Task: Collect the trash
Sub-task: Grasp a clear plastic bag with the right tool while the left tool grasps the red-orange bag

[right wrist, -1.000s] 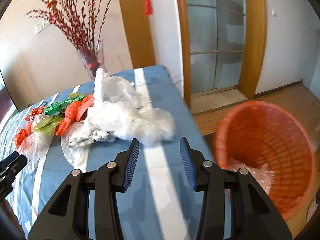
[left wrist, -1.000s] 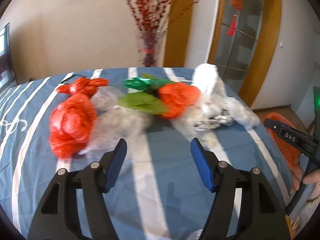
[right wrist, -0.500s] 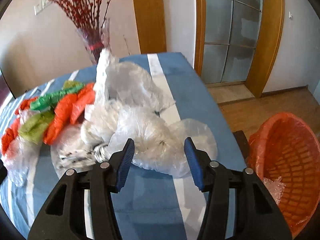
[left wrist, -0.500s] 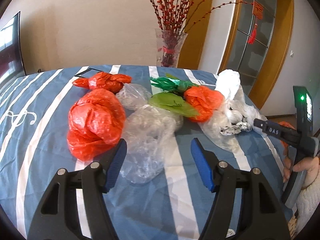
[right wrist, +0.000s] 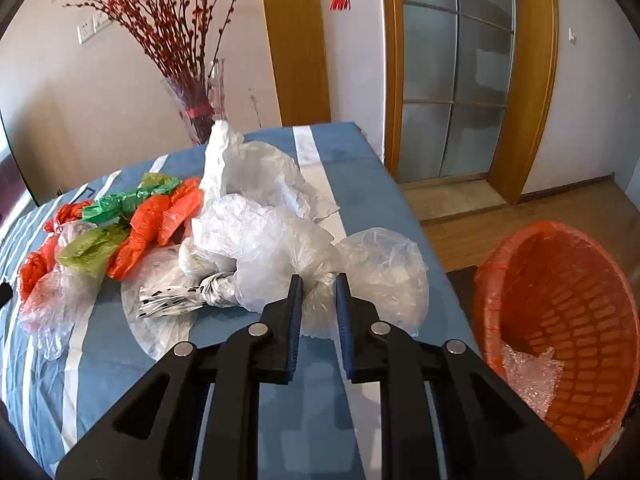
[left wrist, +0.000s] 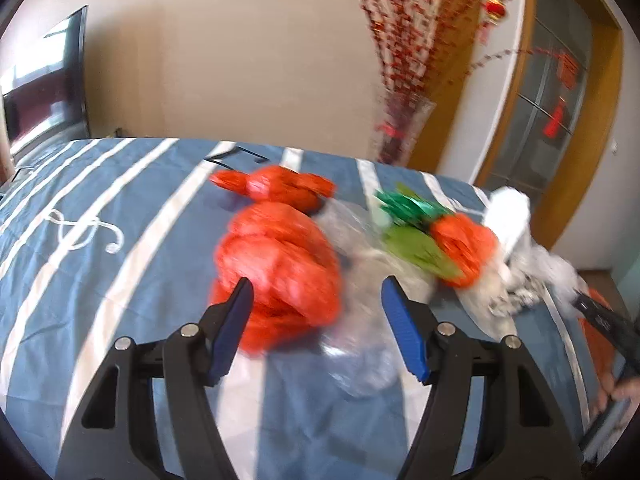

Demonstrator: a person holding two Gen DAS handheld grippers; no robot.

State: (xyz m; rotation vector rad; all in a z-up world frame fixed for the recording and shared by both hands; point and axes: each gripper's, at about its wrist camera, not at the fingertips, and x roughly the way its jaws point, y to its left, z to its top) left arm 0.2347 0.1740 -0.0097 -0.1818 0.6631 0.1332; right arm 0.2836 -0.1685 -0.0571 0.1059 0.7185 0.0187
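Right gripper (right wrist: 317,300) just closed, pinching clear plastic bag (right wrist: 360,268) beside orange basket (right wrist: 560,320) | left gripper (left wrist: 316,320) open, empty, nearing red bag (left wrist: 280,272) | ready for basket.

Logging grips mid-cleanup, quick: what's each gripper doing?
Left gripper: open, holding nothing.
Right gripper: jaws just closing, pinching the clear plastic bag.

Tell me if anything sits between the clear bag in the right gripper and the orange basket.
Nothing visible does. The right gripper, whose jaws have just been closing, pinches the clear bag near the table's edge, and the orange basket stands open just beyond it.
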